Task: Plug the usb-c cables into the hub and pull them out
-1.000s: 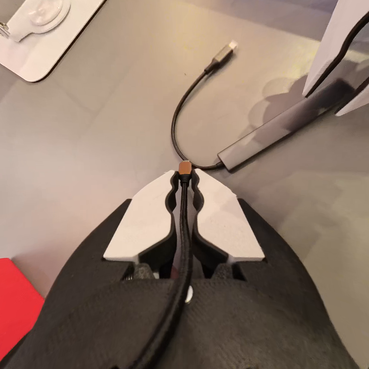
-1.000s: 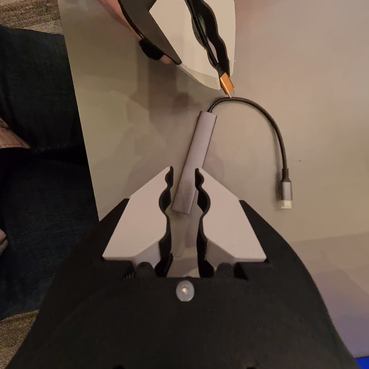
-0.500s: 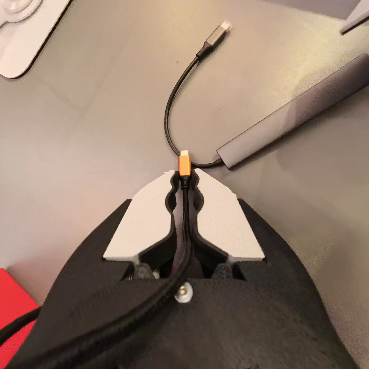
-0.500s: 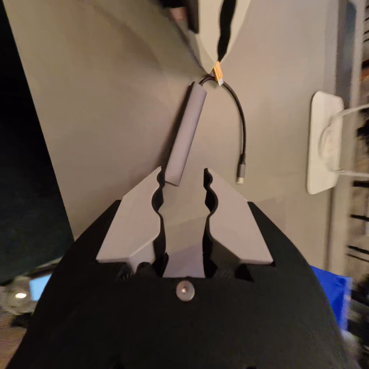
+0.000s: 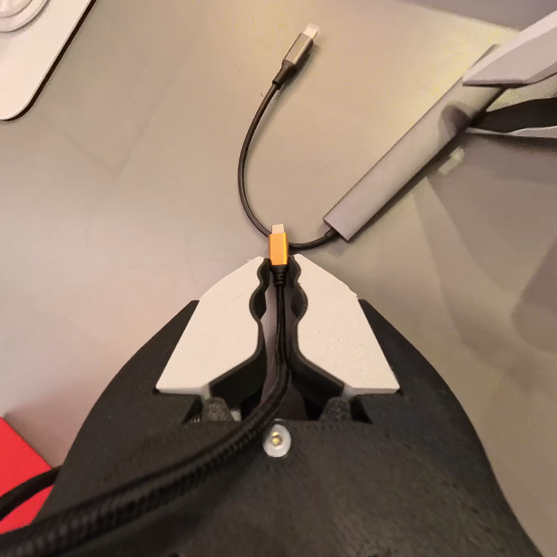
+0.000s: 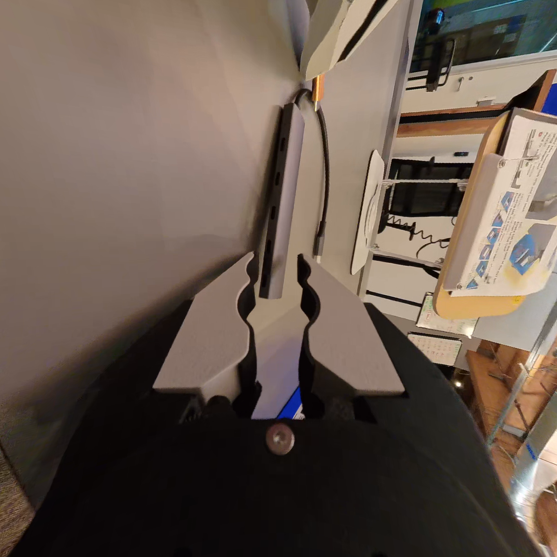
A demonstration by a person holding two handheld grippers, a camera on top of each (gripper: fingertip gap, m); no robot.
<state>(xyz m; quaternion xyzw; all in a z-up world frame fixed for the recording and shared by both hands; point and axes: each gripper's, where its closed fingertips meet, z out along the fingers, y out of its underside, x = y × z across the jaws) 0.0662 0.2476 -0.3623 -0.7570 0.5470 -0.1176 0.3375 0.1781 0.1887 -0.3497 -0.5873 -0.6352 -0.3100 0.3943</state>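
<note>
Left gripper [image 5: 278,259] pinches the orange-shelled USB-C plug [image 5: 278,247] of a black braided cable, just short of the slim grey aluminium hub [image 5: 401,168] lying on the grey table [image 5: 120,180]. Right gripper [image 6: 278,259] gapes around the hub's far end, not squeezing it.

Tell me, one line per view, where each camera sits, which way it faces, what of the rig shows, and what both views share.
Left wrist view: sits on the left gripper, looks down at the grey table; its white fingers clamp the orange-shelled USB-C plug.
Right wrist view: sits on the right gripper, looks along the slim grey hub lengthwise; its open fingers flank the hub's near end.
Shared: hub, its black pigtail cable, the orange plug, and the opposite gripper.
</note>
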